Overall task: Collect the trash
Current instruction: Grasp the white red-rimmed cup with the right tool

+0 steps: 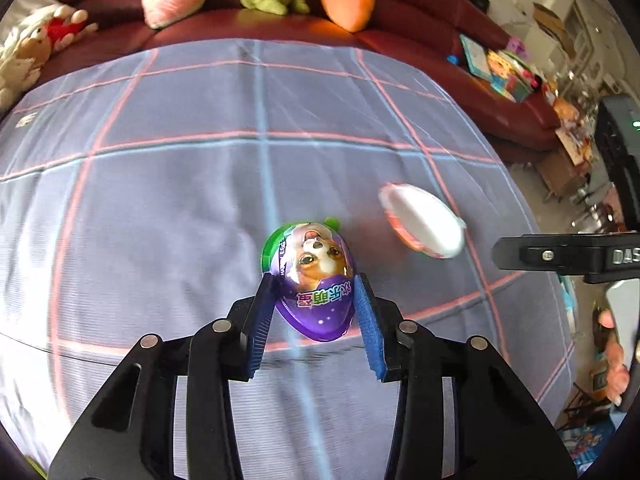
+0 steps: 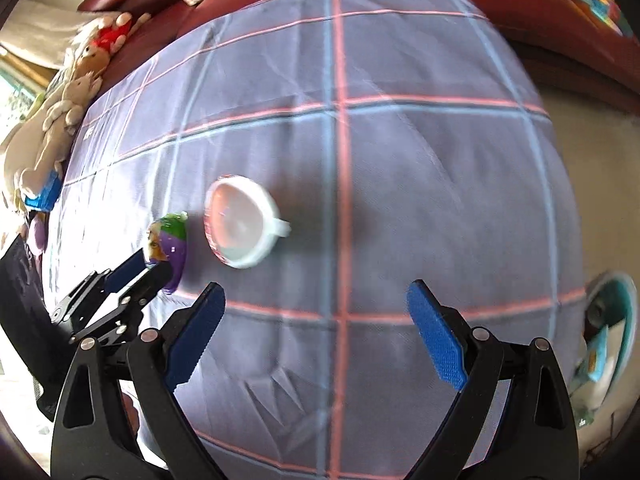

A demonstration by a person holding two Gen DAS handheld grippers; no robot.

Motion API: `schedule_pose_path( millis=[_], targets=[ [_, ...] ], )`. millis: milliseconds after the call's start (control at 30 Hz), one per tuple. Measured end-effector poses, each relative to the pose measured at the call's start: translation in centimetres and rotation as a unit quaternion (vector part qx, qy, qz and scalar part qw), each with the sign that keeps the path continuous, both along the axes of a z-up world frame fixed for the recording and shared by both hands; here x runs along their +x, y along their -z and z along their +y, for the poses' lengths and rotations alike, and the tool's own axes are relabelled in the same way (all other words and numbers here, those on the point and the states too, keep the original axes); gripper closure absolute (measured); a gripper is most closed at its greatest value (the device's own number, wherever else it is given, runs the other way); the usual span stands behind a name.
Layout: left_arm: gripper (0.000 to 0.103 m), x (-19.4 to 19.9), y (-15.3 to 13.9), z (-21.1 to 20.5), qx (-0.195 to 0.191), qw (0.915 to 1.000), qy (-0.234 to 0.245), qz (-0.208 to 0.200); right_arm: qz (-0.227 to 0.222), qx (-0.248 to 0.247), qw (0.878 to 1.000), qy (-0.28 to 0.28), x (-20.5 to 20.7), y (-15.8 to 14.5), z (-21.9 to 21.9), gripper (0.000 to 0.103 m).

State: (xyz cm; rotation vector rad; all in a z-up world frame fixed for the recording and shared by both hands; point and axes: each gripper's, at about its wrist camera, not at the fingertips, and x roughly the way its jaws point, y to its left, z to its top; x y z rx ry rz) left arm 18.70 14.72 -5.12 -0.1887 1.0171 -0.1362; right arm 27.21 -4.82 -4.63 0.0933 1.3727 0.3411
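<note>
An egg-shaped purple wrapper [image 1: 316, 280] printed with a puppy and edged in green is seen pinched between the blue pads of the left tongs [image 1: 318, 312], the pads being pressed against its two sides; in the right wrist view the same piece is shown at the tip of those tongs, and whether it is lifted clear of the cloth or just touching it cannot be told. The right tongs [image 2: 316, 328] are spread wide with nothing between them and are held above the grey checked cloth [image 1: 160, 200] that covers the tabletop. Just beside the held wrapper, a white shallow plastic cup [image 2: 242, 224] with a pinkish rim and a small tab is left lying on the cloth, untouched, ahead of and slightly left of the right tongs in their own view. At the right edge of that view a teal round container [image 2: 624, 320] with some packaging inside is partly visible below the tabletop edge; it may be judged to be the bin, though this cannot be confirmed. A red sofa [image 1: 420, 24] with plush toys is seen behind. The task is judged to be partway along: one piece has been gripped but not yet dropped anywhere, the white cup remains to be picked up, and no other litter is visible on the cloth.
</note>
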Motion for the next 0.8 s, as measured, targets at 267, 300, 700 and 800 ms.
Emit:
schedule_pose_path(
  millis=[267, 300, 700, 800],
  targets=[
    [0.062, -0.2, -0.3, 3.4, -0.005, 0.9999, -0.011, 0.002, -0.009, -0.028, 0.998, -0.054, 2.3, 0.9, 5.5, 0.015],
    [0.062, -0.3, -0.3, 3.6, -0.007, 0.9999, -0.011, 0.003, -0.01, -0.032, 0.998, -0.058, 2.5, 1.0, 5.9, 0.015],
    [0.062, -0.3, 0.3, 3.7, -0.016, 0.9998, -0.009, 0.005, -0.001, -0.051, 0.996, -0.07, 3.1, 2.8, 7.1, 0.043],
    [0.062, -0.3, 0.4, 3.7, -0.02, 0.9997, -0.012, 0.006, -0.015, -0.038, 0.997, -0.064, 2.6, 2.3, 6.9, 0.044]
  ],
)
